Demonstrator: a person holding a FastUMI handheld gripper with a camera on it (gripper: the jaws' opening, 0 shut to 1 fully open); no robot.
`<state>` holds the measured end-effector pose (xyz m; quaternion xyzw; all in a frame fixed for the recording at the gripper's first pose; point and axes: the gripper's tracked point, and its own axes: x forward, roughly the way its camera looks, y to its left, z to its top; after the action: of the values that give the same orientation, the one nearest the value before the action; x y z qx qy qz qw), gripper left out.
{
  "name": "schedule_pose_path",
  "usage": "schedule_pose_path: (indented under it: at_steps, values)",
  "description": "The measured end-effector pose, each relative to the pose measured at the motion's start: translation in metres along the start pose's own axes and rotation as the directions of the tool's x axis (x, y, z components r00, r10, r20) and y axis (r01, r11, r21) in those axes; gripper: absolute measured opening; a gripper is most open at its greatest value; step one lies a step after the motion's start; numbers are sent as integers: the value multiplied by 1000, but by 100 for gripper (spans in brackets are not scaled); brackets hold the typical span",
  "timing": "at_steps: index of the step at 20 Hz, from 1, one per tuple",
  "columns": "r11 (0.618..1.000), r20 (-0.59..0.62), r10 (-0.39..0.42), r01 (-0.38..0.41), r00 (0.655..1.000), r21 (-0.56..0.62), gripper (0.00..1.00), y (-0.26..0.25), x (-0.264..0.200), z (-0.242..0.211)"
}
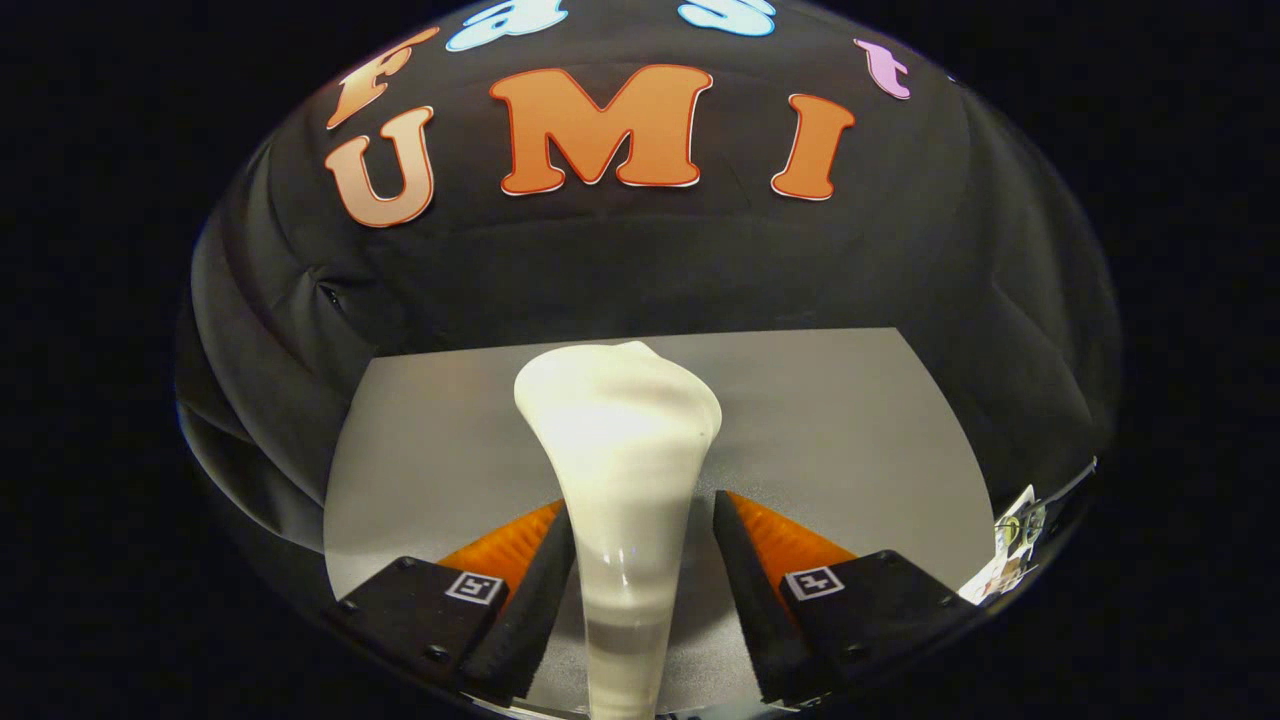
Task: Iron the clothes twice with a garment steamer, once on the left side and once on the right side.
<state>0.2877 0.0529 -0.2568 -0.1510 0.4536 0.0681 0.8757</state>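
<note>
one garment steamer (620, 470), cream, upright at lower centre of the frame, handle between the fingers of the tongs (640, 560). tongs spread, a gap visible at the right finger, not clamped. grey desk (850, 420) beneath.

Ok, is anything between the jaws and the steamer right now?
Nothing visible. The steamer stands on the grey table, between the gripper's open jaws; a small gap shows by the right one.

Steamer (620, 480) handle base cut off; finger contact unclear.
</note>
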Motion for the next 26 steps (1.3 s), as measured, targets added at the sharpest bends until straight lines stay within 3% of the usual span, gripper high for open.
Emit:
schedule_pose_path:
  at_steps: [9, 12, 14, 17, 20, 26]
  values:
    - [1000, -23, 26, -26, 999, 7, 61, 9, 3, -3]
    - [996, 11, 76, -76, 997, 56, 56, 20, 0, -3]
    - [996, 71, 46, -51, 996, 74, 51, 11, -6, 6]
    - [989, 217, -4, -29, 976, 147, 48, -4, -38, 25]
    - [986, 338, -59, 2, 939, 165, 47, -7, -100, 23]
    - [984, 474, -70, -16, 878, 176, 46, 63, -207, -9]
